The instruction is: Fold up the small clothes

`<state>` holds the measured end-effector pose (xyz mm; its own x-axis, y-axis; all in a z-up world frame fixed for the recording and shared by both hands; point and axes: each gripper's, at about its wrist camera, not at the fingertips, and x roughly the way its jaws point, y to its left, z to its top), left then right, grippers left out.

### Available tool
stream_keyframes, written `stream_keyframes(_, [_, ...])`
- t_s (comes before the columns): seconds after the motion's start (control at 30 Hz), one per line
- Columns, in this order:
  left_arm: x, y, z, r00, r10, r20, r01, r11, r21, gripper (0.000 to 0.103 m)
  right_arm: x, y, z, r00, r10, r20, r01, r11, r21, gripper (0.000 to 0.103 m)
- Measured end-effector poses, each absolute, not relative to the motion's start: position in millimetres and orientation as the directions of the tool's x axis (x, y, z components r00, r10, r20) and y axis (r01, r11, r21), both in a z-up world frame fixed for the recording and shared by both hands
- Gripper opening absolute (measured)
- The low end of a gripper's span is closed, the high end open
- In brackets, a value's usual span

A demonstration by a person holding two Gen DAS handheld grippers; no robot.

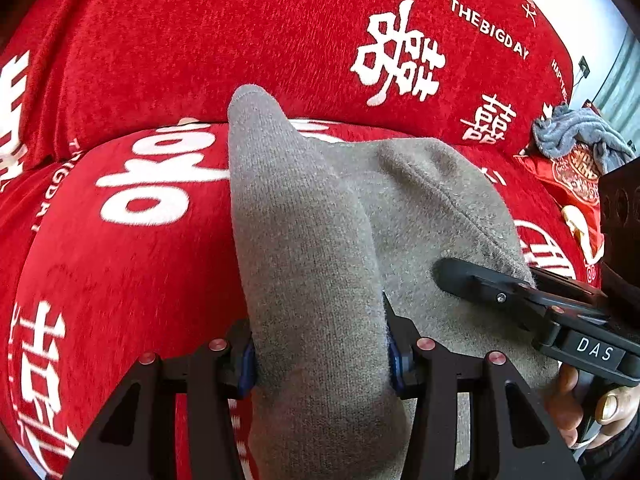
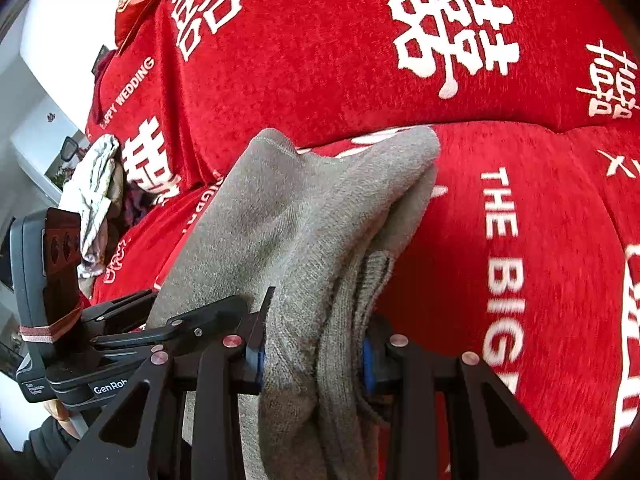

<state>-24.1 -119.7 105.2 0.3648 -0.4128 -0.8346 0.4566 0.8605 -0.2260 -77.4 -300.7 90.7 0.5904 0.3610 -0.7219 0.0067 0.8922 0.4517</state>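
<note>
- We see the left gripper [image 1: 322,354] clamped on a grey sock [image 1: 304,240], fingers [image 1: 246,364] part-closed against its sides.
- The right gripper [image 2: 312,360] pinches bunched grey sock fabric likewise.
- The sock hangs lifted above the red sofa cover [image 1: 160,60].
- Other clothes [image 1: 580,132] lie well apart.

red printed sofa cover [image 1: 168,60]

The grey knitted sock [image 1: 308,240], plush on its turned-out side, is lifted off the red sofa cover, its toe end standing upward while bunched folds hang, pinched at two places.
</note>
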Motion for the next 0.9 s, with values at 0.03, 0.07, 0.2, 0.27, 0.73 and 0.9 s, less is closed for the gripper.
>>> stream_keyframes(0.03, [-29.2, -117.4, 105.0, 0.369, -0.410, -0.834, 0.457, 0.862, -0.221, 0.050, -81.8, -297.5, 90.4, 0.588, 0.360, -0.724, 0.005, 0.894, 0.449, 0.037])
stream_keyframes(0.07, [-35.1, -114.1, 104.5, 0.372, -0.407, -0.834, 0.458, 0.862, -0.217, 0.050, -86.5, -293.1, 90.0, 0.586, 0.360, -0.726, 0.003, 0.895, 0.446, 0.037])
stream_keyframes(0.2, [-48.7, -102.8, 103.2, 0.378, -0.407, -0.831, 0.456, 0.863, -0.216, 0.050, -99.6, -283.0, 89.2, 0.585, 0.361, -0.726, -0.002, 0.896, 0.444, 0.037])
stream_keyframes(0.27, [-56.1, -96.5, 102.9, 0.379, -0.408, -0.830, 0.457, 0.863, -0.216, 0.050, -105.3, -278.8, 88.5, 0.585, 0.362, -0.726, -0.006, 0.897, 0.442, 0.037])
stream_keyframes(0.73, [-91.9, -71.6, 76.6, 0.393, -0.399, -0.828, 0.451, 0.869, -0.204, 0.051, -133.9, -258.4, 68.6, 0.564, 0.365, -0.740, -0.022, 0.903, 0.428, 0.037])
stream_keyframes(0.9, [-97.4, -67.2, 74.4, 0.405, -0.401, -0.822, 0.454, 0.868, -0.199, 0.053, -137.5, -260.7, 63.2, 0.565, 0.370, -0.738, -0.020, 0.900, 0.436, 0.037])
